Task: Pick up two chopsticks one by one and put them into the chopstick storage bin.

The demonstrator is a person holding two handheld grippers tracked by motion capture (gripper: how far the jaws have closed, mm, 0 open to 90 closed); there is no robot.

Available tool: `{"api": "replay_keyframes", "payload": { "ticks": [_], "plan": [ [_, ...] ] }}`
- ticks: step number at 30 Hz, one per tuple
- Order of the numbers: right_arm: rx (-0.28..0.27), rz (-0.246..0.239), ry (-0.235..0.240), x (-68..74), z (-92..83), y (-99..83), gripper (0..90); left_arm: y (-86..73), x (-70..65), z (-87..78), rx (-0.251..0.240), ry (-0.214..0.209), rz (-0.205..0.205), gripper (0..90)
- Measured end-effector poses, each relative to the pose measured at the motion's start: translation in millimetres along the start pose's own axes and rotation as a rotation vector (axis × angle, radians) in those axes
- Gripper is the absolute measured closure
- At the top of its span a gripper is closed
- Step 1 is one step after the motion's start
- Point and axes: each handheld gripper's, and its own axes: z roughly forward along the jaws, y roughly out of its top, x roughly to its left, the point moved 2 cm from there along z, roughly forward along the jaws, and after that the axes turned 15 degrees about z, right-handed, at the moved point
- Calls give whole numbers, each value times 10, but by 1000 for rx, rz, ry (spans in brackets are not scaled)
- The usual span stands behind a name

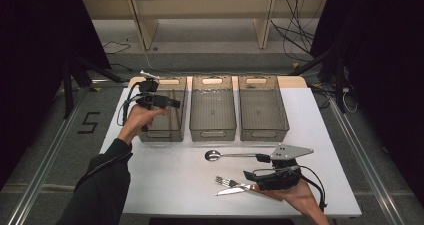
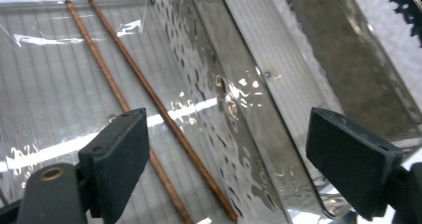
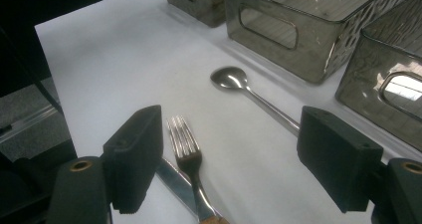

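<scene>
Chopsticks (image 2: 149,92), two thin brown sticks, lying flat on the ribbed floor of the leftmost bin (image 1: 176,130), side by side and nearly parallel, close together without clearly touching. Long axes running along the length of that bin; in the left gripper view slanting from upper left to lower right.

White worktop (image 1: 165,175) carrying three smoky see-through bins in a row along its far half. Middle bin (image 1: 213,132) and right bin (image 1: 263,132) with bare ribbed floors in the high view.

Left tongs (image 2: 226,169) held over the leftmost bin, spread wide, nothing between the pads, chopsticks lying below them. Right tongs (image 3: 229,169) low over the near right part of the worktop, likewise spread wide and gripping nothing.

On the worktop, near the right tongs: spoon (image 3: 231,79) with bowl to the left in the high view and handle running right, just in front of the bins. Fork (image 3: 186,149) with tines pointing away from the right tongs, lying across a knife (image 1: 232,190) nearer the worktop's front edge.
</scene>
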Motion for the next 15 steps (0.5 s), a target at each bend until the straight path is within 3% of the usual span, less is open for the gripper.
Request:
{"api": "replay_keyframes", "payload": {
  "ticks": [6, 15],
  "plan": [
    [-2, 1, -4, -12, -5, 7, 271, -85, -118, -127, -31, -17, 39, 170],
    [14, -12, -15, -40, 3, 25, 271, -363, -361, -311, -112, -70, 54, 171]
  ]
}}
